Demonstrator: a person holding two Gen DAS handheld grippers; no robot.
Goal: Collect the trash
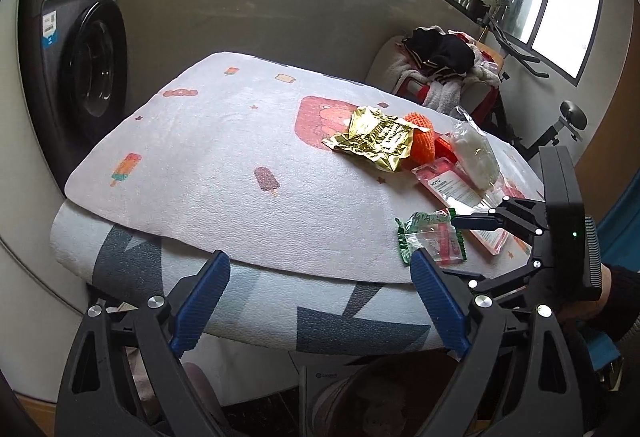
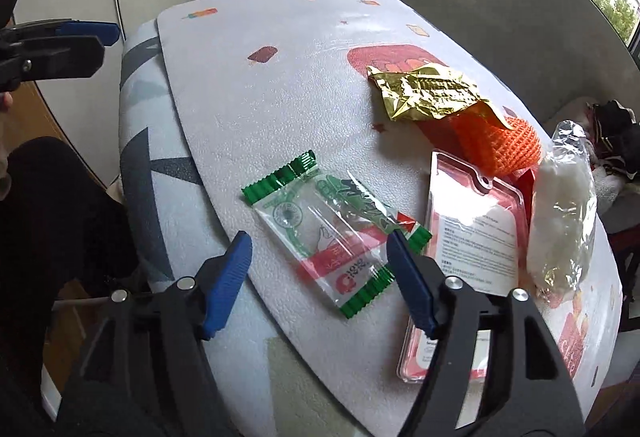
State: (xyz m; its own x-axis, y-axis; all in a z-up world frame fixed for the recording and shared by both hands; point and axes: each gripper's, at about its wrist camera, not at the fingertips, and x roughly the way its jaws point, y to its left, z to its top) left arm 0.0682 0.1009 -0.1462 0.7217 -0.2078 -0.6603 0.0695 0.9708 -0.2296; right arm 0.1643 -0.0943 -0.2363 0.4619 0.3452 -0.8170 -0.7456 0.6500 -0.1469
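Note:
Trash lies on a white mat with ice-lolly prints (image 1: 224, 141) (image 2: 280, 105). A clear wrapper with green edges (image 1: 430, 237) (image 2: 340, 229) lies nearest. Behind it are a crumpled gold foil wrapper (image 1: 376, 141) (image 2: 428, 91), an orange foam net (image 1: 422, 141) (image 2: 504, 145), a pink blister pack (image 1: 460, 201) (image 2: 468, 249) and a clear bag of white stuff (image 1: 476, 153) (image 2: 560, 221). My right gripper (image 2: 320, 265) (image 1: 460, 225) is open, its blue fingers either side of the green-edged wrapper's near end. My left gripper (image 1: 320, 301) is open and empty at the table's front edge.
A washing machine (image 1: 80, 77) stands at the back left. A chair piled with clothes (image 1: 440, 65) stands behind the table on the right, with an exercise bike (image 1: 560, 133) beside it. A box and a bucket (image 1: 360, 393) sit below the table's front edge.

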